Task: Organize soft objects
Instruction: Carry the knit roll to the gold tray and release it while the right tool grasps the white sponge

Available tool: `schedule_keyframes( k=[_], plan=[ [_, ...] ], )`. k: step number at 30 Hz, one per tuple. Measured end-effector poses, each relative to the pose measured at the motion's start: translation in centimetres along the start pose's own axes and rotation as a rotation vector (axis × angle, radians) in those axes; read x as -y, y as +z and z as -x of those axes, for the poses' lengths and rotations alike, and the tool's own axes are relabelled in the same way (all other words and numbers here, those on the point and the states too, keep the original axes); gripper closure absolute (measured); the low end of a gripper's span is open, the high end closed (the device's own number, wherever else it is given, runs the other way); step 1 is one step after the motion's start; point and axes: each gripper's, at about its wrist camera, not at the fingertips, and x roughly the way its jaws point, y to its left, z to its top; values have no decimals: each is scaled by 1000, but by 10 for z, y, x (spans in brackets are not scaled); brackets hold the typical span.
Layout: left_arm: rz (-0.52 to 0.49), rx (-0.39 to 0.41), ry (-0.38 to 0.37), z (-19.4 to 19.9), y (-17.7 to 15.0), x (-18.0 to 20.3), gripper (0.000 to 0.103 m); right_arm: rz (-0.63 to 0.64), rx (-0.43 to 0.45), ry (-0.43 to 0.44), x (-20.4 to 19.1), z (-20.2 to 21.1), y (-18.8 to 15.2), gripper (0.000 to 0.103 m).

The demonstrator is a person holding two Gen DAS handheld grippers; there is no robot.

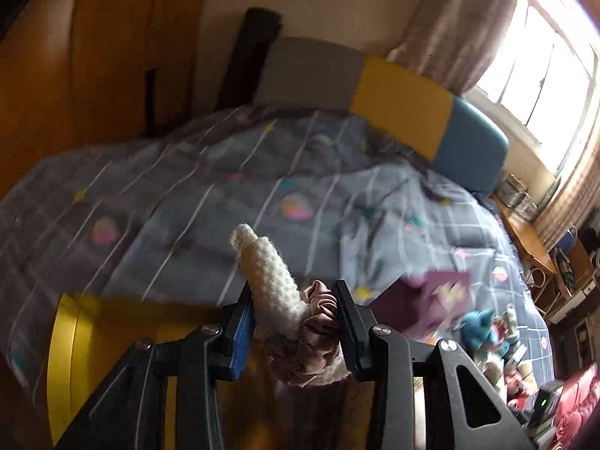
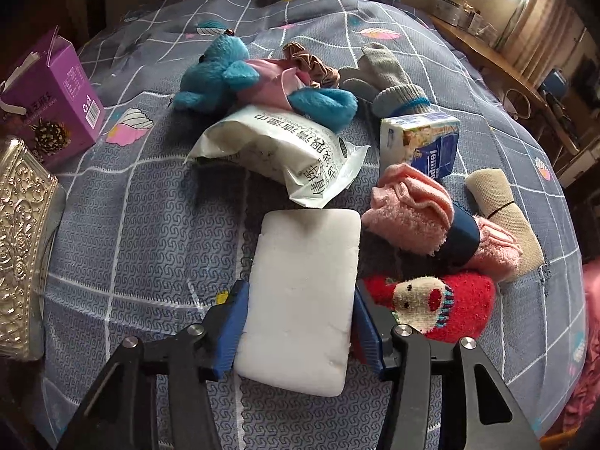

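On the bed [image 2: 150, 225], the right gripper [image 2: 300, 322] has its pads against both sides of the white sponge [image 2: 303, 292]; lift it straight up to clear the red sock [image 2: 457, 300] beside it. The left gripper [image 1: 296, 322] holds a cream sock [image 1: 270, 277] and pink scrunchie [image 1: 318, 315] above the bed.

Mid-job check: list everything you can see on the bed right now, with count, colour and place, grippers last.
white sponge block: 1, white, bed centre, between right pads
wipes pack: 1, white, behind block
plush toy: 1, blue, far centre
scrunchie: 1, brown, behind plush
grey sock: 1, grey, far right
tissue pack: 1, white-blue, right
pink socks: 1 bundle, right
red sock: 1, right of block
beige roll: 1, far right
purple box: 1, left
silver box: 1, left edge
left hand-held gripper: shut on cream knit piece and pink scrunchie
right hand-held gripper: gripping block
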Motion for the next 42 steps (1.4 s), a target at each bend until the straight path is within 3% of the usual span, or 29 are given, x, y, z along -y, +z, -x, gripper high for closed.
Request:
schedule_keyframes(
  k=[4,7,11,17,21,31,42],
  plan=[
    [74,-75,19,-3,-52,-52,64,26,29,14,-6,6,-1,50],
    [64,-117,22,-2,-88,-63,64,47,31,30,-16,6,-4,50],
    [-21,-142,5,2,-121,-62,62,64,31,-7,-26,5,-10,50],
    [-186,-148,12,7,-149,-31,43,-5,14,-14,-21,-1,-8,49],
    [-206,-102,15,20,-157,-24,34,7,16,-48,-26,-1,-8,49],
    [-194,-35,70,51,-158,-23,29,-49,34,-28,-28,22,2,51],
    [-204,7,60,70,-158,-25,29,-49,120,77,-60,70,71,51]
  ],
)
